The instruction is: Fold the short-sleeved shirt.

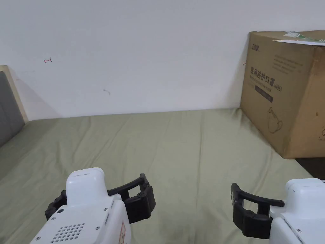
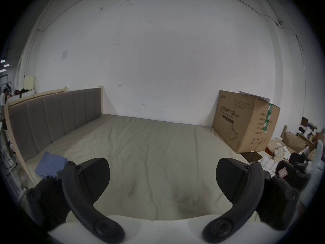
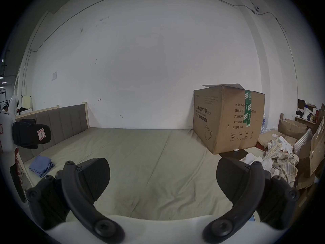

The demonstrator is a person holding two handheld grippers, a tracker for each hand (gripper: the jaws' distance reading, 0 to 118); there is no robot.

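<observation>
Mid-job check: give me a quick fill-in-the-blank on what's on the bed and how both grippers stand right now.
1. The left gripper and the right gripper both have their jaws ____.
2. The folded cloth near the headboard is ____ in colour.
3. The cardboard box stands at the bed's ____ side in the head view.
4. The bed sheet is ____ in colour.

Missing words: open; blue; right; green

The box (image 1: 285, 92) is cut off by the right edge in the head view. The left claw (image 1: 98, 198) is partly hidden behind its white body. The blue cloth (image 2: 51, 163) is partly hidden by a jaw. The things piled past the bed (image 3: 281, 152) are too small to be told apart.
</observation>
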